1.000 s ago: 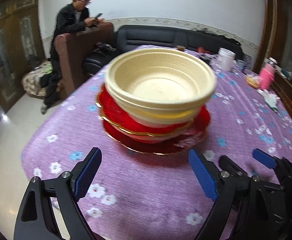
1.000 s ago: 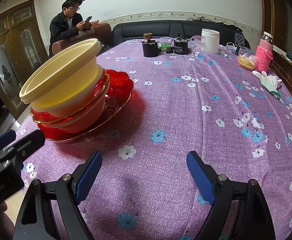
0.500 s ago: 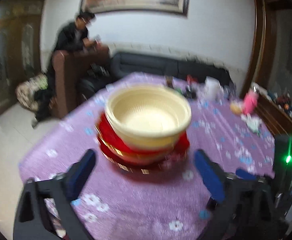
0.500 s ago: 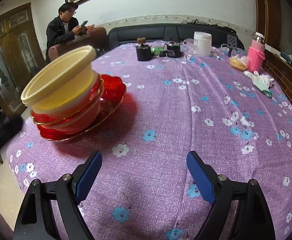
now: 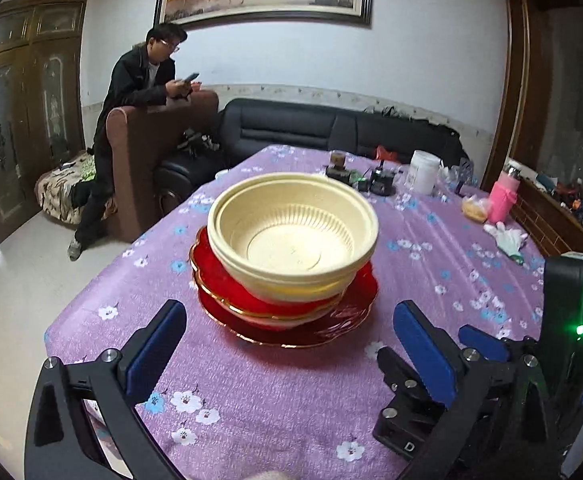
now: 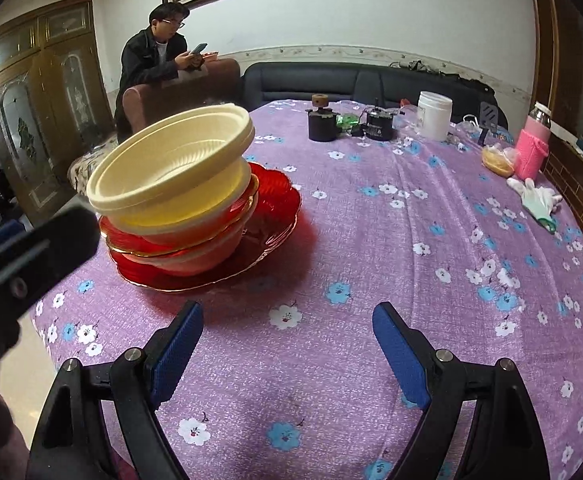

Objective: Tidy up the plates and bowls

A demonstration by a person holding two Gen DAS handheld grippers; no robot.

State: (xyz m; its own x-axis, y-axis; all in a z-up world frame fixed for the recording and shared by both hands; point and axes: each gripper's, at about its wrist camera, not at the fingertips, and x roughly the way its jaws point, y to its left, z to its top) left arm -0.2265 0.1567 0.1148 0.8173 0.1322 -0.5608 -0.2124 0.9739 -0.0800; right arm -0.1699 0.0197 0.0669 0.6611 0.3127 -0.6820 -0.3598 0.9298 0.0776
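A stack stands on the purple flowered tablecloth (image 5: 275,396): cream bowls (image 5: 291,236) nested on a red gold-rimmed bowl (image 5: 227,280), all on a red glass plate (image 5: 331,326). The cream bowls sit tilted. The stack also shows in the right wrist view (image 6: 179,184), on the red plate (image 6: 275,216). My left gripper (image 5: 289,344) is open and empty, just short of the plate. My right gripper (image 6: 287,340) is open and empty, right of the stack. The right gripper also shows in the left wrist view (image 5: 487,344).
At the table's far end stand a black pot (image 6: 322,122), a white jar (image 6: 434,115), a pink bottle (image 6: 533,150), a food bag (image 6: 495,158) and a white glove (image 6: 537,198). A man (image 5: 139,92) stands by a brown armchair beyond the table's left edge.
Both grippers have pulled back and risen from the stack, which now looks smaller and farther. The stack itself has not moved. Both grippers stayed open.
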